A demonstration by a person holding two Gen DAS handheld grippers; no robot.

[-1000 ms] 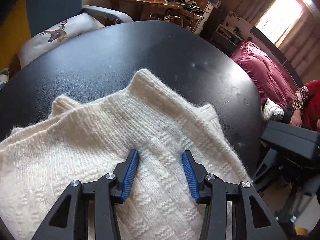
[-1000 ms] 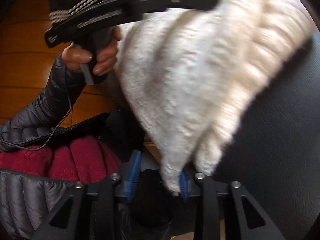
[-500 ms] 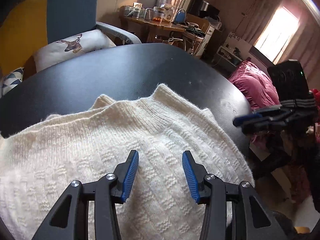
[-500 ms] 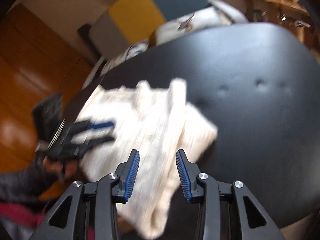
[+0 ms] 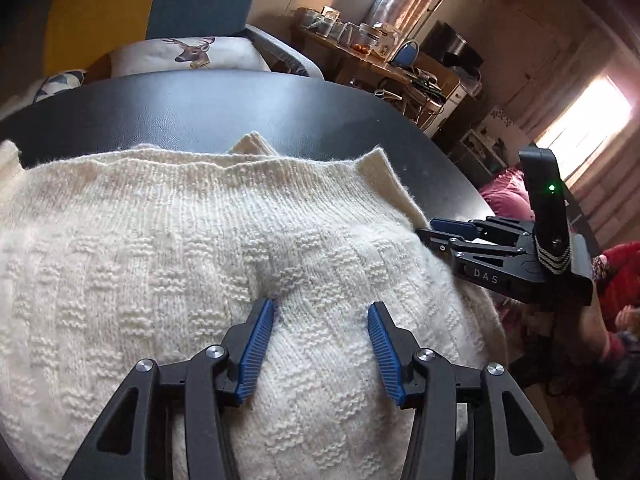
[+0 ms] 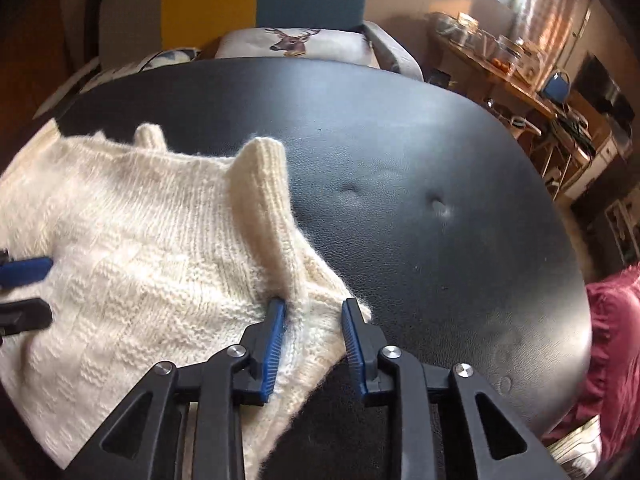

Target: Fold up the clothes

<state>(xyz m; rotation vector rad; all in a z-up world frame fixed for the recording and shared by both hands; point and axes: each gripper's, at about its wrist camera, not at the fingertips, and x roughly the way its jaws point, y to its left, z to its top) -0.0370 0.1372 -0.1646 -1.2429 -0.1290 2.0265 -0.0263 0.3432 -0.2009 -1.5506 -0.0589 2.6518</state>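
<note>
While spread on the black table (image 6: 420, 168), cream knitted sweater (image 5: 168, 248). Left gripper (image 5: 321, 312) over its middle, jaws apart, empty. Right gripper (image 6: 314, 308) at its right edge, jaws apart, nothing clamped.

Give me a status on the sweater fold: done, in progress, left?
Done: the cream sweater lies in layers on the black table, a ribbed cuff folded onto it. In hand: nothing gripped; the left tongs sit open over the knit, and the right tongs are open at its right edge. Left: sleeve ends poke past the far edge, so further folds and tidying probably remain.
</note>
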